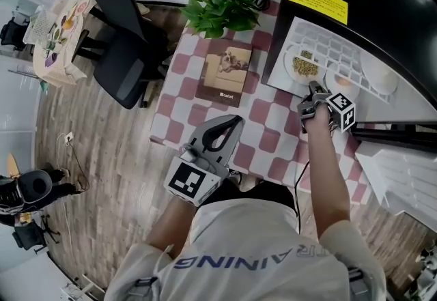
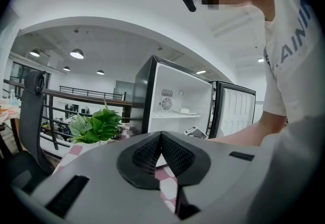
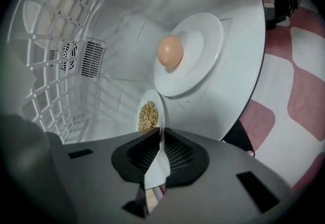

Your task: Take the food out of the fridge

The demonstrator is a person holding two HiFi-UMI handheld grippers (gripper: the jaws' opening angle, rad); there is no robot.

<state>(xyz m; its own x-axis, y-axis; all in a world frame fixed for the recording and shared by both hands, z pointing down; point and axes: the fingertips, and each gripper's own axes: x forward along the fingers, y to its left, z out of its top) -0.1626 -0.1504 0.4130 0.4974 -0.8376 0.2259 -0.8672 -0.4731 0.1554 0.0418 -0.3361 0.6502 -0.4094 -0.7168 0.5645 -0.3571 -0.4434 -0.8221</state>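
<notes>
The right gripper clamps the rim of the grain plate inside the fridge. The left gripper is closed on nothing.

Holding grey two-jaw left tongs close in front of the torso, pointed forward and near level, left forearm bent in tight. Black ribbed pads closed together, meeting tip to tip. Reaching right forearm out straight ahead, bare below the short sleeve, with grey right tongs tilted downward. Clamped there on thin rim of small white plate, gripped edge-on between the black pads.
</notes>
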